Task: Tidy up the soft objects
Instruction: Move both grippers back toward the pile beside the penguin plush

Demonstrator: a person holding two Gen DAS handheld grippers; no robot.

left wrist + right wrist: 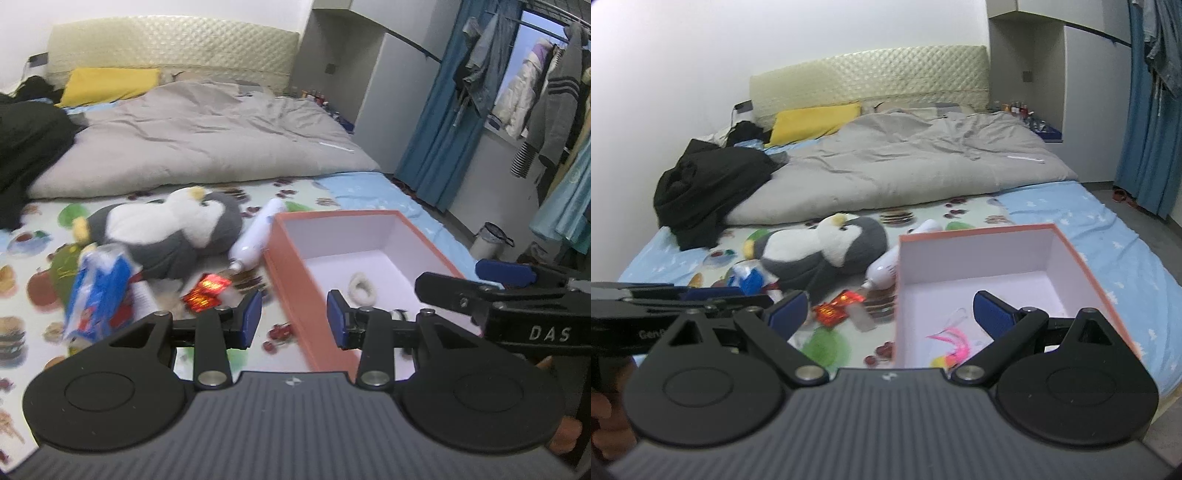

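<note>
Hovering between picks: left gripper (pixel 294 319) half-spread, right gripper (pixel 890 314) wide, both empty; next, penguin plush (pixel 173 229) centre-left into orange box (pixel 295 273).

A grey-and-white plush penguin (pixel 827 251) lies on its side on the bed, yellow beak up, just left of an open orange box (pixel 1067 240) with white walls. In the box lie a small white ring (pixel 362 288) and a pink feathery thing (pixel 955 341). Beside the penguin a white bottle (pixel 258 232) rests against the box's left wall, with a red foil packet (pixel 207 291) and a blue-and-white pack (pixel 99 291) nearer the camera.
</note>
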